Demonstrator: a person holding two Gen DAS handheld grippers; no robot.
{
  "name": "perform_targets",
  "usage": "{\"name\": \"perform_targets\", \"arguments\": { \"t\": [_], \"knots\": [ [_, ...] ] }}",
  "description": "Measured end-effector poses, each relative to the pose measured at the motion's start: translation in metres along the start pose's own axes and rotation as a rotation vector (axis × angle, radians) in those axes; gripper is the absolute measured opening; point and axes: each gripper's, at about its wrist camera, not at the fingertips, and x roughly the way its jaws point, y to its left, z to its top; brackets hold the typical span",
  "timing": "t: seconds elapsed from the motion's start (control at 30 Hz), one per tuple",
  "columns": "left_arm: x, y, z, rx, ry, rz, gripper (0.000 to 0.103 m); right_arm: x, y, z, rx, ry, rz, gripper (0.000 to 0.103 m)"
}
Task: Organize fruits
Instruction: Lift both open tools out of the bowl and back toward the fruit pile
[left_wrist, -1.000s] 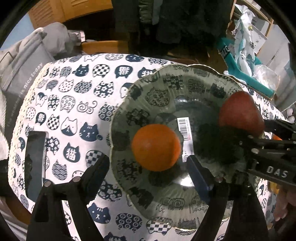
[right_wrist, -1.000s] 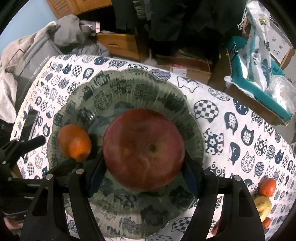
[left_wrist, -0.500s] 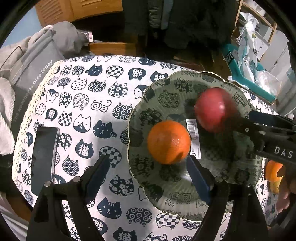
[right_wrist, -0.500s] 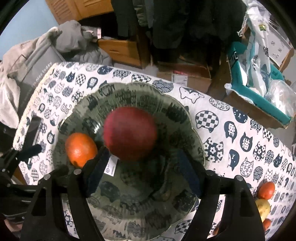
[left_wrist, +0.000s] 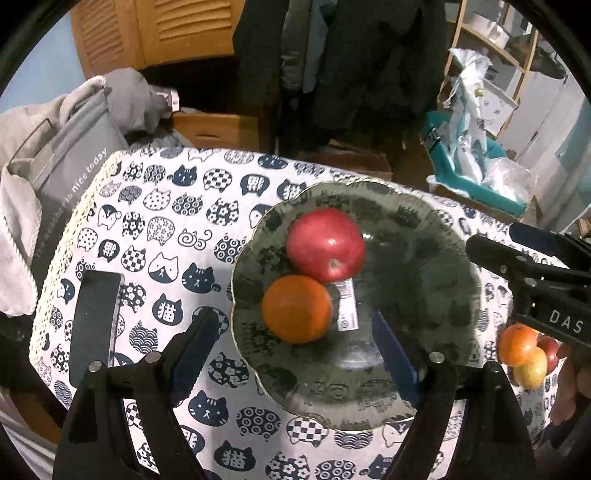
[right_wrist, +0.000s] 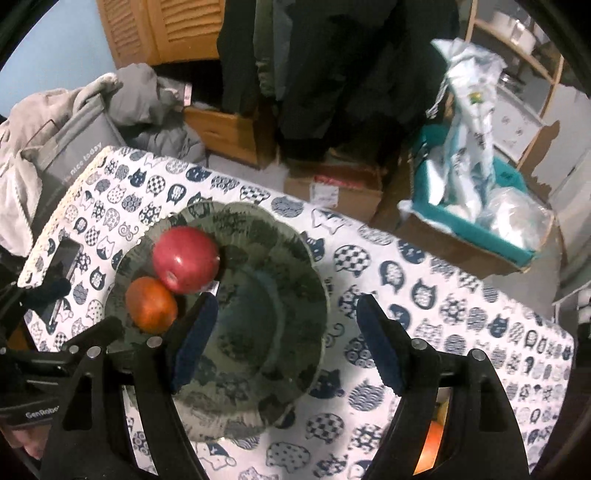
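A red apple (left_wrist: 325, 244) and an orange (left_wrist: 296, 308) lie touching each other in the patterned grey plate (left_wrist: 436, 280), which has a barcode sticker. Both also show in the right wrist view, the apple (right_wrist: 185, 259) and the orange (right_wrist: 151, 305) at the plate's (right_wrist: 280, 332) left side. My left gripper (left_wrist: 295, 354) is open and empty, hovering near the plate's front edge. My right gripper (right_wrist: 282, 343) is open and empty above the plate's right half; it shows in the left wrist view (left_wrist: 517, 251) at the right. Several loose fruits (left_wrist: 524, 350) lie on the table right of the plate.
A dark phone (left_wrist: 94, 325) lies on the cat-print tablecloth (left_wrist: 155, 229) at the left. A grey bag (left_wrist: 70, 162) and clothes lean at the table's left edge. A teal box (right_wrist: 476, 206) with plastic bags and cardboard boxes stand beyond the far edge.
My right gripper has let go of the apple, which now rests in the plate against the orange. Both grippers have drawn back and up from the plate.
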Motion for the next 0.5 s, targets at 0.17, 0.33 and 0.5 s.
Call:
{"name": "perform_targets", "arguments": {
  "t": [0.17, 0.33, 0.5],
  "knots": [
    [-0.019, -0.009, -0.001, 0.012, -0.031, -0.023, 0.086, -0.028, -0.007, -0.005, 0.018, -0.040, -0.018, 0.080],
    [-0.034, -0.021, -0.004, 0.038, -0.054, -0.047, 0.086, -0.058, -0.015, -0.011, 0.033, -0.083, -0.037, 0.082],
    [-0.051, -0.032, -0.007, 0.060, -0.082, -0.067, 0.086, -0.086, -0.023, -0.020, 0.032, -0.128, -0.060, 0.082]
  ]
}}
